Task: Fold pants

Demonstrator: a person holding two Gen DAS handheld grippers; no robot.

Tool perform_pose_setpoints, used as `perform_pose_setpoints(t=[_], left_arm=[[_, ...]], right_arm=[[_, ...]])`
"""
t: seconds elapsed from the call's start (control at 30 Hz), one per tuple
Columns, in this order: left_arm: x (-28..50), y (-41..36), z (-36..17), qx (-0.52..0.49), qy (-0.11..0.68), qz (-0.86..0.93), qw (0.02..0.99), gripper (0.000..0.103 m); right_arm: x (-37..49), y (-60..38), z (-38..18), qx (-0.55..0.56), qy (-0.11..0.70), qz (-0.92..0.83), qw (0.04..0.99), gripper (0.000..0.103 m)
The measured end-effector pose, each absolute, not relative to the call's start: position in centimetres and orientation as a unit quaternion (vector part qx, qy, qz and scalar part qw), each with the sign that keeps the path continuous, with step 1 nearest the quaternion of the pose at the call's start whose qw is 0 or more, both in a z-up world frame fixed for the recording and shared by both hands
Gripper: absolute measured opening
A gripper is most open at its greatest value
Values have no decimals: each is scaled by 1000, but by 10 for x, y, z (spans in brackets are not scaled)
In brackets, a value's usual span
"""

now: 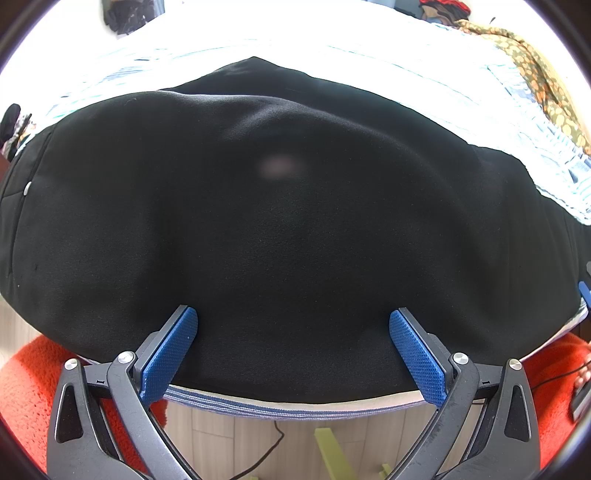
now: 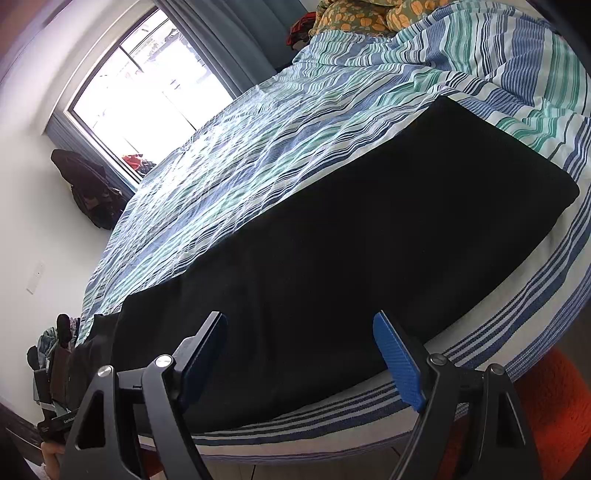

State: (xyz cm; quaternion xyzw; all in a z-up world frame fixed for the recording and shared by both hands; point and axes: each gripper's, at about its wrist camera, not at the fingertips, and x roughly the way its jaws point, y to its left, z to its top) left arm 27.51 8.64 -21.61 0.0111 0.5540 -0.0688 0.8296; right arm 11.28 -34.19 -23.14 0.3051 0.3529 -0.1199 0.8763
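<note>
The black pants (image 1: 280,221) lie flat on a striped bedspread (image 1: 461,96), near the bed's front edge. In the left wrist view they fill most of the frame, with a small metal snap at the far left. My left gripper (image 1: 293,317) is open, its blue pads (image 1: 170,354) over the pants' near edge, holding nothing. In the right wrist view the pants (image 2: 351,258) stretch as a long black strip away to the upper right. My right gripper (image 2: 299,325) is open over their near part, holding nothing.
An orange fuzzy rug (image 1: 26,391) and wood floor lie below the bed edge, with a black cable (image 1: 269,443). A yellow patterned cloth (image 2: 354,16) lies at the far end of the bed. A window (image 2: 147,85) and hanging dark clothes (image 2: 88,188) are at left.
</note>
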Motion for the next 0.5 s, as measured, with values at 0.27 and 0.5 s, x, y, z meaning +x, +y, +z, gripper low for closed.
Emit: perform_pose_setpoints(t=[0.27, 0.5], left_arm=[[284, 90, -219, 14, 553, -70, 830, 102], [276, 84, -221, 16, 551, -68, 831, 102]], right_arm=[[112, -342, -231, 308, 351, -120, 876, 81], [107, -347, -231, 330, 339, -117, 873, 81]])
